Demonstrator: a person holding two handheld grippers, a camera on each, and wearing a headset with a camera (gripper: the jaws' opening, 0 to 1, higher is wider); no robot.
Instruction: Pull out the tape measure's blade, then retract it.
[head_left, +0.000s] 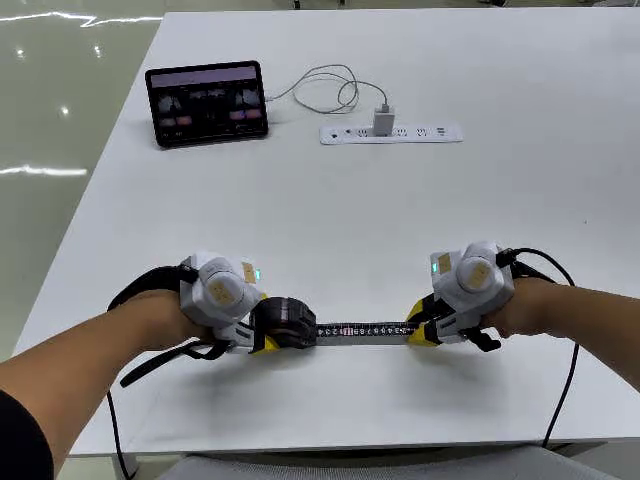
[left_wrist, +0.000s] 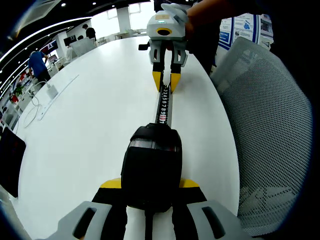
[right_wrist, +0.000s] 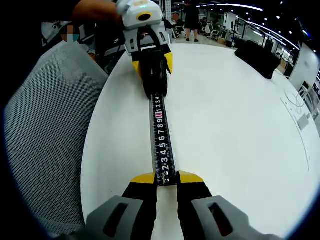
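Near bottom centre of head view, tape (head_left: 285, 322) sits on white table (head_left: 400, 200), black case clamped betw. yellow tips of left claw (head_left: 262, 343). Blade (head_left: 362, 329) is out, lying flat on table and running right to right claw (head_left: 418, 333), which is closed on blade's end. Claws are apart w/ blade stretched straight betw. them. Left gripper view: case at lower centre betw. the jaws, blade going up-frame to right claw at top. Right gripper view: blade's end pinched at bottom centre, printed nos. legible, case and left claw at top. Head view upper left: tablet (head_left: 207, 102), screen lit. Just right of it, power strip (head_left: 392, 133) w/ white charger (head_left: 384, 120) plugged in, cable looped betw. the two. Grey mesh chair (left_wrist: 265, 125) on right of left gripper view.
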